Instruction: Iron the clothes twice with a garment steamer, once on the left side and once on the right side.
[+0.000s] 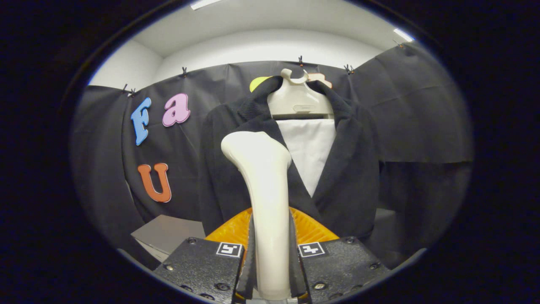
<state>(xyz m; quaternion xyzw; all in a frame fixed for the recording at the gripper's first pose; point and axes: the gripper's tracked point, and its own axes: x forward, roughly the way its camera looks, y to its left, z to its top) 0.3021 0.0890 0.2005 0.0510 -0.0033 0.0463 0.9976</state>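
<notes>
Jaws (pixel 270 270) clamped on garment steamer (pixel 265 202) handle, long axis upright. Dark jacket (pixel 350 169) on hanger (pixel 297 101) straight ahead, centre frame; steamer head near its left lapel.

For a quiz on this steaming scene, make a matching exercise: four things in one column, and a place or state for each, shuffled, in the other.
Things:
1. garment steamer
2. dark jacket
3. hanger
4. white panel

Places or states:
A. holds the jacket up by its collar
B. clamped between the two fingers of the hand-held gripper
C. shows in the jacket's open front
D. hangs ahead of the fingers, against the booth's wall

Pairs: 1-B, 2-D, 3-A, 4-C
</notes>
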